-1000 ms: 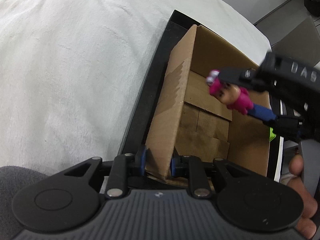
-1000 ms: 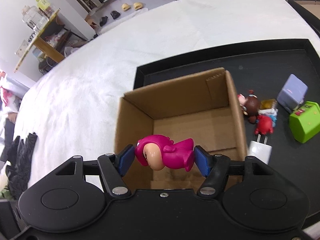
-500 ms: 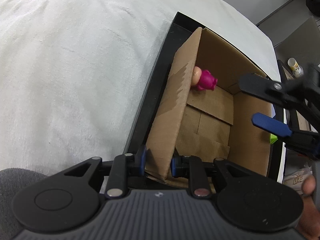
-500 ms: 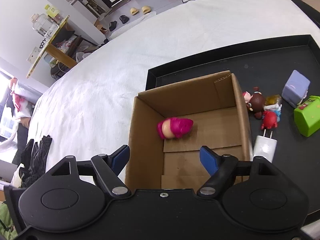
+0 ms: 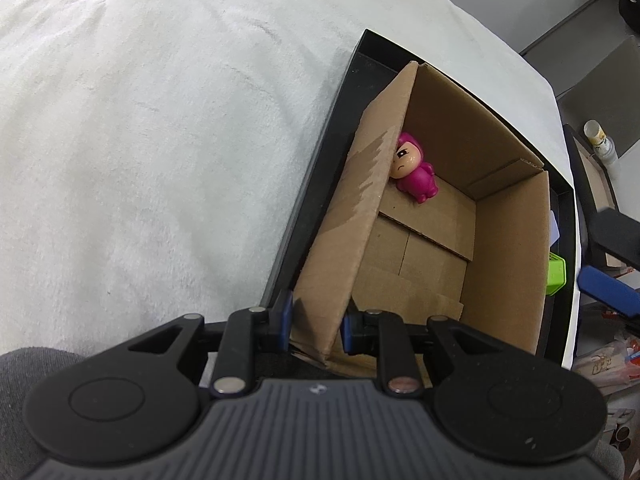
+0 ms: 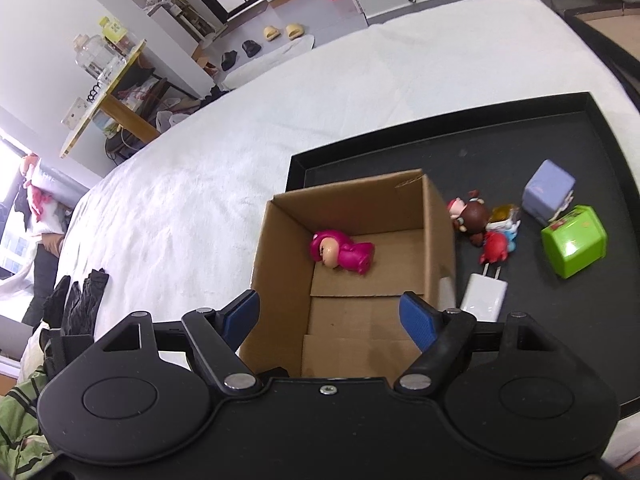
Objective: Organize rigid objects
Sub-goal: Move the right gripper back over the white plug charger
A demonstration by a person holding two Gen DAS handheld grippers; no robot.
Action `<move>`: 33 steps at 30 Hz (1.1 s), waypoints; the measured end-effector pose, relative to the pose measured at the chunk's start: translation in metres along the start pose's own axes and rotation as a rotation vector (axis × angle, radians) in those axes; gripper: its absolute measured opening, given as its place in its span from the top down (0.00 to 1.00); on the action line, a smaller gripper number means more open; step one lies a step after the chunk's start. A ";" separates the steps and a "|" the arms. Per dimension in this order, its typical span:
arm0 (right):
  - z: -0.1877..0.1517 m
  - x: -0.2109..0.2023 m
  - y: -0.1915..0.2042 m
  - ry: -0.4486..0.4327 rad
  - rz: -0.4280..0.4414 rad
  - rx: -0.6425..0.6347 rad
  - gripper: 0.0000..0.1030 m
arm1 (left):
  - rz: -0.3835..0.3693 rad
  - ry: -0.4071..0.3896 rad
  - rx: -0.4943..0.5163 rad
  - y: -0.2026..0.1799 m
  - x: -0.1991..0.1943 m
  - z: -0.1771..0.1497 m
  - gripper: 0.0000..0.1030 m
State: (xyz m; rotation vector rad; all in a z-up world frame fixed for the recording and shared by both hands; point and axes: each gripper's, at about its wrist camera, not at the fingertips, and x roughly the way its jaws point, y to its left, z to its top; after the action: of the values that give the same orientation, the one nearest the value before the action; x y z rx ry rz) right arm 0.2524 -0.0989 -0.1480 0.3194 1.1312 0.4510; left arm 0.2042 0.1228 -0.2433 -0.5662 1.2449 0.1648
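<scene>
A pink toy figure (image 6: 342, 254) lies on its side on the floor of an open cardboard box (image 6: 440, 236), near the box's far left corner; it also shows in the left wrist view (image 5: 412, 168). My left gripper (image 5: 316, 322) is shut on the near wall of the cardboard box (image 5: 344, 236). My right gripper (image 6: 332, 316) is open and empty, above the box's near edge. Its blue fingers (image 5: 608, 290) show at the right edge of the left wrist view.
The box stands in a black tray (image 6: 500, 148) on a white cloth (image 6: 240, 152). Right of the box lie a white charger (image 6: 484, 296), a cluster of small figures (image 6: 486, 228), a lilac cube (image 6: 550, 192) and a green block (image 6: 574, 240).
My right gripper opened and dropped the pink figure into the box, then drew back and up. The left gripper kept its hold on the box wall.
</scene>
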 end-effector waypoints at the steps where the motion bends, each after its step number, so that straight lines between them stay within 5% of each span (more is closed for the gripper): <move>1: 0.001 -0.003 -0.002 -0.005 0.003 0.001 0.26 | 0.003 0.000 0.001 -0.001 0.000 0.000 0.79; 18: 0.008 -0.031 -0.070 -0.097 -0.017 0.116 0.26 | 0.020 -0.006 -0.051 0.002 0.000 0.000 0.79; 33: 0.005 0.004 -0.118 -0.073 -0.072 0.195 0.29 | 0.054 -0.017 -0.060 -0.004 0.000 0.000 0.79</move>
State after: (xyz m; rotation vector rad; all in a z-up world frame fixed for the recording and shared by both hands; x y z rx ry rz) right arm 0.2802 -0.1991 -0.2036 0.4604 1.1133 0.2635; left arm 0.2059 0.1194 -0.2417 -0.5827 1.2422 0.2525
